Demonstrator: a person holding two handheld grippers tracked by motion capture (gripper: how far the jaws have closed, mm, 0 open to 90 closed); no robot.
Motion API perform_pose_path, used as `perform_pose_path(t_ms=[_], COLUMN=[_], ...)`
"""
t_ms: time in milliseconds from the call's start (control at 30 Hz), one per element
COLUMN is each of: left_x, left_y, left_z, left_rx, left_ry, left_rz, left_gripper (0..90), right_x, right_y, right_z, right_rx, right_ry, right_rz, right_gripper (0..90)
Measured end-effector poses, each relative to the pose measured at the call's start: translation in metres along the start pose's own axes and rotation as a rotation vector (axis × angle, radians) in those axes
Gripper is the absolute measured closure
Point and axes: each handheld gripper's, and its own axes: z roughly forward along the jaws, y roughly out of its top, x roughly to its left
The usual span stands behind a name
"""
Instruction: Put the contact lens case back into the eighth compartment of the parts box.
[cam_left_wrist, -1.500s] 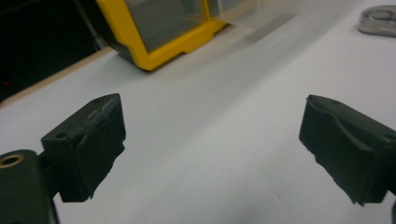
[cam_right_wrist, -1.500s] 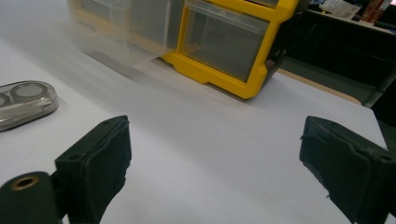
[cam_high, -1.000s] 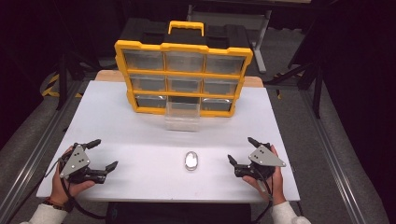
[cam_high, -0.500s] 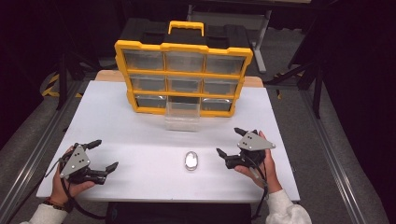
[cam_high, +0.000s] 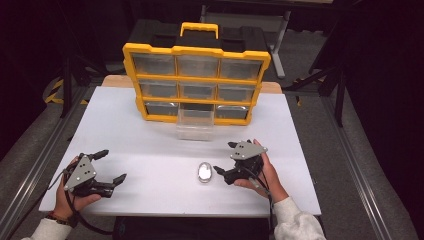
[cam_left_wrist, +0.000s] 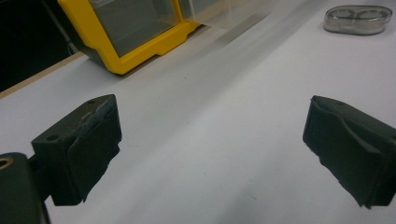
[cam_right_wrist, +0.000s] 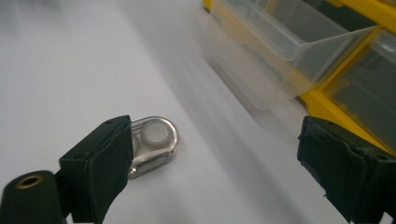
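A small clear case (cam_high: 204, 171) lies on the white surface (cam_high: 150, 135), in front of the yellow organizer (cam_high: 196, 80) and its pulled-out clear drawer (cam_high: 195, 121). The right gripper (cam_high: 224, 158), fingers spread, sits just beside the case. The left gripper (cam_high: 112, 166), fingers also spread, rests well apart from it.

Matt white table (cam_high: 150, 145); glossy yellow plastic organizer (cam_high: 196, 82), clear plastic drawer (cam_high: 195, 121); shiny transparent case (cam_high: 204, 172).

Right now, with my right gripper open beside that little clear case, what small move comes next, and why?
Probably ease the right gripper a little further left so its open jaws straddle the clear case; in the right gripper view the case sits off-centre, partly behind one jaw.
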Motion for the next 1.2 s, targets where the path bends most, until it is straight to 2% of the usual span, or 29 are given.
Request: perform_pose_path(t_ms=[267, 467, 700, 867, 967, 1033, 1200], left_x=[-0.002, -0.003, -0.003, -0.003, -0.002, -0.002, -0.002], left_y=[0.001, 0.0, 0.001, 0.001, 0.0, 0.0, 0.0], left_z=[0.0, 0.001, 0.001, 0.0, 0.0, 0.0, 0.0], left_rx=[0.007, 0.004, 0.004, 0.01, -0.001, -0.002, 0.0], left_ry=[-0.015, -0.022, -0.023, -0.023, -0.029, -0.035, -0.031], left_rz=[0.012, 0.008, 0.016, 0.023, 0.019, 0.01, 0.016], left_gripper=[6.2, 6.0, 6.0, 6.0, 6.0, 6.0, 5.7], right_x=[0.011, 0.019, 0.023, 0.024, 0.024, 0.023, 0.021], right_y=[0.003, -0.001, -0.005, -0.006, -0.007, -0.008, -0.008], right_z=[0.02, 0.032, 0.046, 0.058, 0.062, 0.063, 0.065], right_rx=[0.052, 0.076, 0.121, 0.155, 0.155, 0.153, 0.151], right_ry=[0.098, 0.143, 0.21, 0.223, 0.239, 0.255, 0.244], right_rz=[-0.031, -0.024, -0.024, -0.032, -0.044, -0.035, -0.046], right_gripper=[8.7, 4.7, 6.3, 9.0, 9.9, 10.6, 16.4])
